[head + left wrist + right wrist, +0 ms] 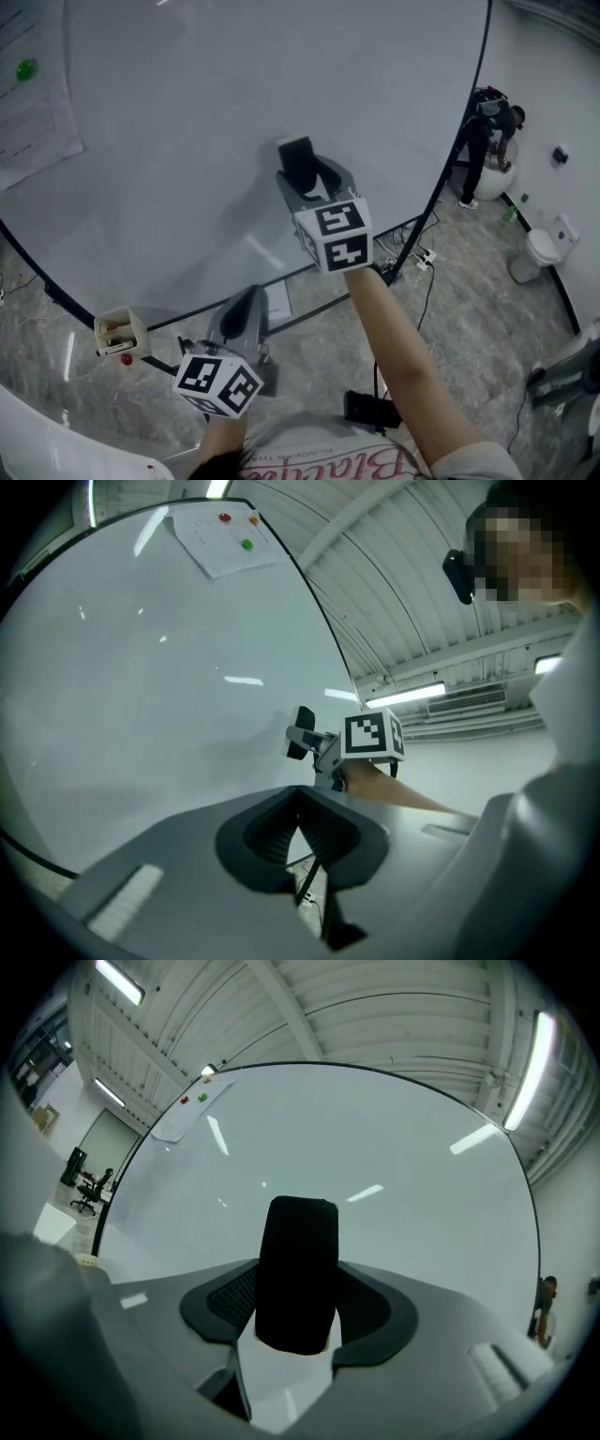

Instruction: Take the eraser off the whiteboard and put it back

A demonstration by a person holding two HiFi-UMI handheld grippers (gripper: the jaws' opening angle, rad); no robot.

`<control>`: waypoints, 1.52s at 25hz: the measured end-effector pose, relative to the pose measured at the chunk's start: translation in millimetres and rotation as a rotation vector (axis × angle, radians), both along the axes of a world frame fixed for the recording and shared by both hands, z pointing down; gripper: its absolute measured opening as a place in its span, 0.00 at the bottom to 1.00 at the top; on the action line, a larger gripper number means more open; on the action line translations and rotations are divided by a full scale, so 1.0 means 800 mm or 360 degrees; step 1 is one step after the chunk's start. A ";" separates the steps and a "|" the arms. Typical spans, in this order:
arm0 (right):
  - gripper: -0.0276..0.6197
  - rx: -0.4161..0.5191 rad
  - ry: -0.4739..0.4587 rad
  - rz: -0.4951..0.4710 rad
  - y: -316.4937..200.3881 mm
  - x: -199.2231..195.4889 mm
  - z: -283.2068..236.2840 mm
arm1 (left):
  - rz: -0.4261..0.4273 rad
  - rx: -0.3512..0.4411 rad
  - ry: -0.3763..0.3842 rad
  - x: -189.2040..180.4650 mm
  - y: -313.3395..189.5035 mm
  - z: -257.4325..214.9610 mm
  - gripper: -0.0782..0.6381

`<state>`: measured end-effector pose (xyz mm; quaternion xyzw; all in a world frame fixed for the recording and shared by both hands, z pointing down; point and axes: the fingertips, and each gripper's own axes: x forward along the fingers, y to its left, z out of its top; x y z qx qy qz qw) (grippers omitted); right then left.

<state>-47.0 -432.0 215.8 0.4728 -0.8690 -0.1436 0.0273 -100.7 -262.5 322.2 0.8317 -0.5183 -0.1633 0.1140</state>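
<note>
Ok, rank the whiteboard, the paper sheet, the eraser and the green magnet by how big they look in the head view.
1. whiteboard, by far the largest
2. paper sheet, though the picture's edge cuts it off
3. eraser
4. green magnet, the smallest

Right tongs (302, 173): grey, two-jaw, raised ahead of body, pointing roughly level. Jaws stand wide, pads pressed on both sides of black felt block eraser (298, 1274), which sits upright between them and sticks out past tips. Bare right forearm (398, 342) stretched forward, elbow nearly straight. Black-and-white marker cube (333, 234) sits at wrist end.

Left tongs (246, 302): lower, close to body, tilted slightly upward. Jaws together at tips, nothing between them. Second marker cube (217, 382) just above left wrist (223, 429).
</note>
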 end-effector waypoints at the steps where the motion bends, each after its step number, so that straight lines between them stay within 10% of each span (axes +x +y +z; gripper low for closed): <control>1: 0.42 0.0016 0.0017 0.0006 -0.005 -0.002 -0.002 | 0.0001 -0.0004 0.0000 0.000 0.000 0.001 0.11; 32: 0.54 -0.0042 -0.0068 -0.0024 0.002 0.001 0.012 | -0.0010 -0.0055 0.0061 -0.009 -0.001 0.015 0.11; 38: 0.36 -0.0046 -0.0093 -0.0038 0.064 0.012 0.035 | 0.0006 -0.0060 0.0063 -0.007 -0.002 0.016 0.11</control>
